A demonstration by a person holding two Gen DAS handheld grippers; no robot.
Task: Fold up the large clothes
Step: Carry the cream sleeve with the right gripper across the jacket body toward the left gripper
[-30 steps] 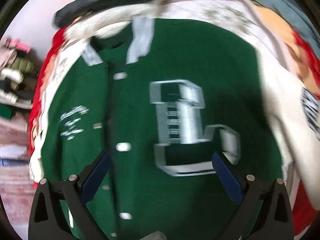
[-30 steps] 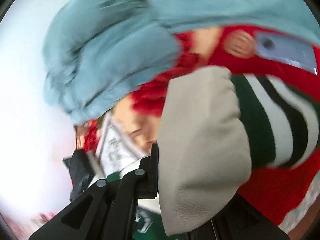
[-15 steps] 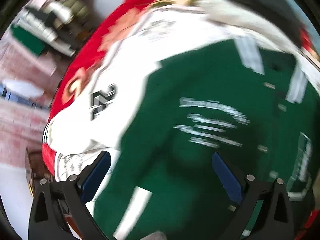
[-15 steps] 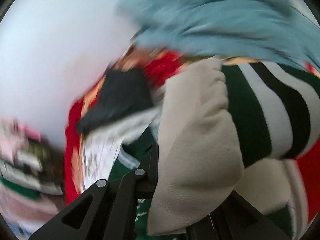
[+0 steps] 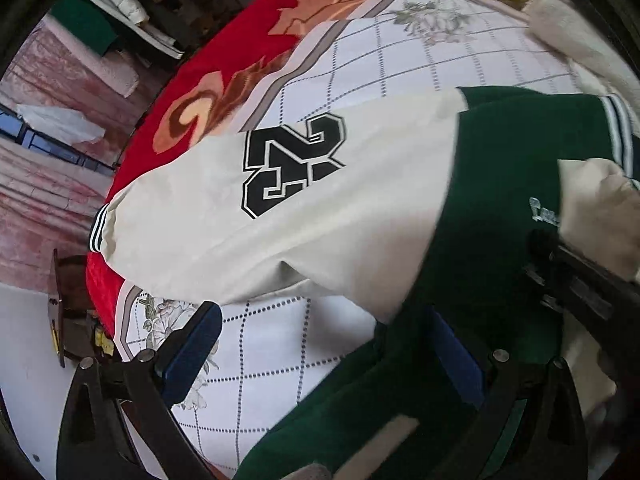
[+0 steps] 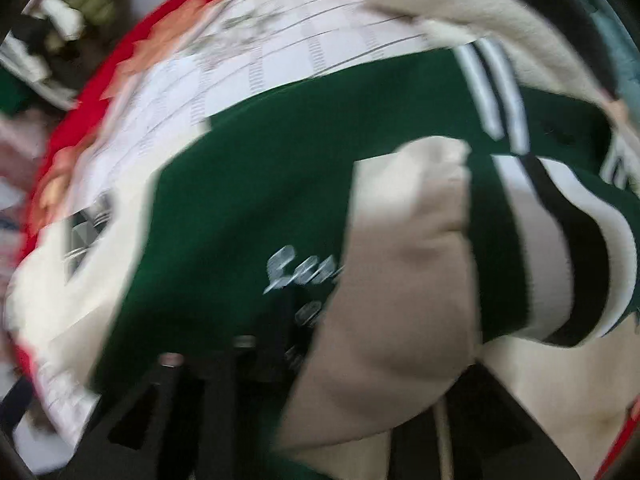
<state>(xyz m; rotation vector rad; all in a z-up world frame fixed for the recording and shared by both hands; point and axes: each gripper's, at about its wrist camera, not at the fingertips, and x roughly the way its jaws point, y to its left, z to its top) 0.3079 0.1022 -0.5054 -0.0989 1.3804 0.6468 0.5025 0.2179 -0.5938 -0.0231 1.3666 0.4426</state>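
Observation:
A green varsity jacket (image 5: 500, 168) lies on the bed. Its cream sleeve (image 5: 280, 208), marked with a black number, stretches left to a striped cuff (image 5: 98, 228). My left gripper (image 5: 320, 354) is open and empty, low over the bedspread and the jacket's side, just below that sleeve. My right gripper (image 6: 340, 344) is shut on the other cream sleeve (image 6: 400, 288), near its green and white striped cuff (image 6: 560, 248), and holds it over the green chest with the silver script (image 6: 296, 270). It also shows in the left wrist view (image 5: 576, 276), at the right.
The bedspread (image 5: 400, 60) is white with a grid pattern and a red flowered border (image 5: 224, 60). Folded clothes (image 5: 132, 4) are stacked beyond the bed's far left edge. A wooden piece of furniture (image 5: 60, 312) stands by the bed at the left.
My left gripper has swung left from the jacket's front to its left sleeve and side. My right gripper has carried the held sleeve across, from above the blue cloth to over the green chest.

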